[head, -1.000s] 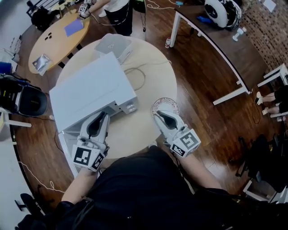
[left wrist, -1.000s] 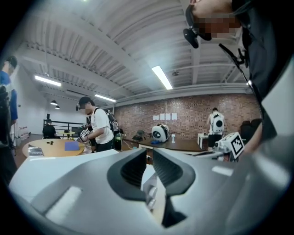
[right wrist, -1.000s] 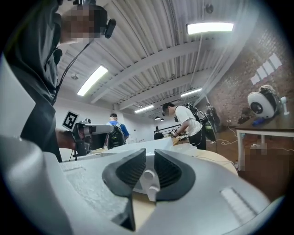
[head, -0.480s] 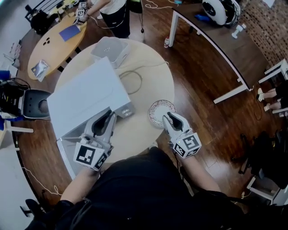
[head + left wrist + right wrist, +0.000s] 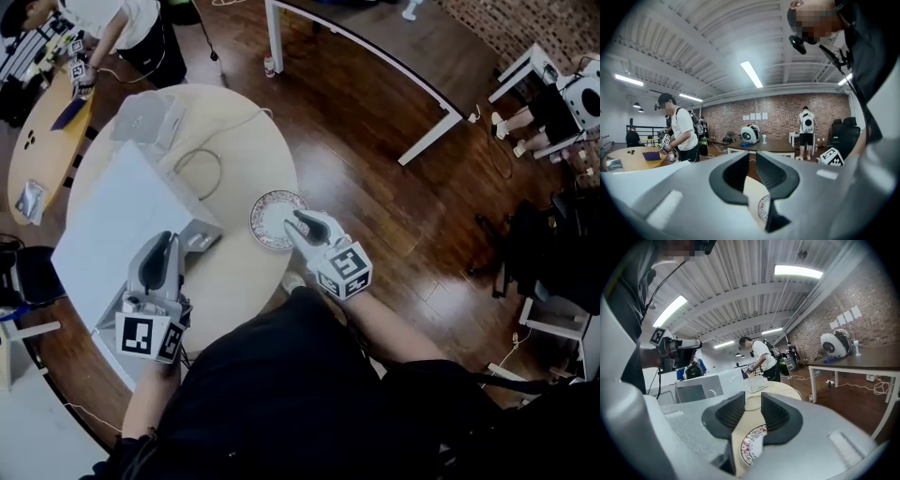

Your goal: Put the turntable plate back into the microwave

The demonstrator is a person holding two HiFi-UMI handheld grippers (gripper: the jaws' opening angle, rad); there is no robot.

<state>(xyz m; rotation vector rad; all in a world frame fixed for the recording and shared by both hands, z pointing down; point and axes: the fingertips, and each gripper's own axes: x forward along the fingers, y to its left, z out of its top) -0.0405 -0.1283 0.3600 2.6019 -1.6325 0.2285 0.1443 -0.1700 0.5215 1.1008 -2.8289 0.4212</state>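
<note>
The turntable plate (image 5: pixel 272 221), round with a patterned red rim, lies flat on the round beige table (image 5: pixel 234 277) to the right of the white microwave (image 5: pixel 112 220). My right gripper (image 5: pixel 293 224) reaches over the plate's right part. Its jaws have just been opening and stand apart, with the plate (image 5: pixel 751 446) showing below the gap and nothing pressed between the pads. My left gripper (image 5: pixel 165 240) hovers at the microwave's front. Its jaws stand slightly apart and empty, and through the gap of that gripper (image 5: pixel 753 157) the plate (image 5: pixel 764 207) shows on the table.
A translucent white box (image 5: pixel 145 117) and a looped cable (image 5: pixel 202 169) lie at the table's far side. A person (image 5: pixel 122 28) stands at an oval wooden table (image 5: pixel 37 150). A long dark desk (image 5: pixel 375 52) crosses the wood floor beyond.
The right gripper has come down from the plate's near edge to over the plate. The left gripper has shifted along the microwave's front. The head view has swung to the right.
</note>
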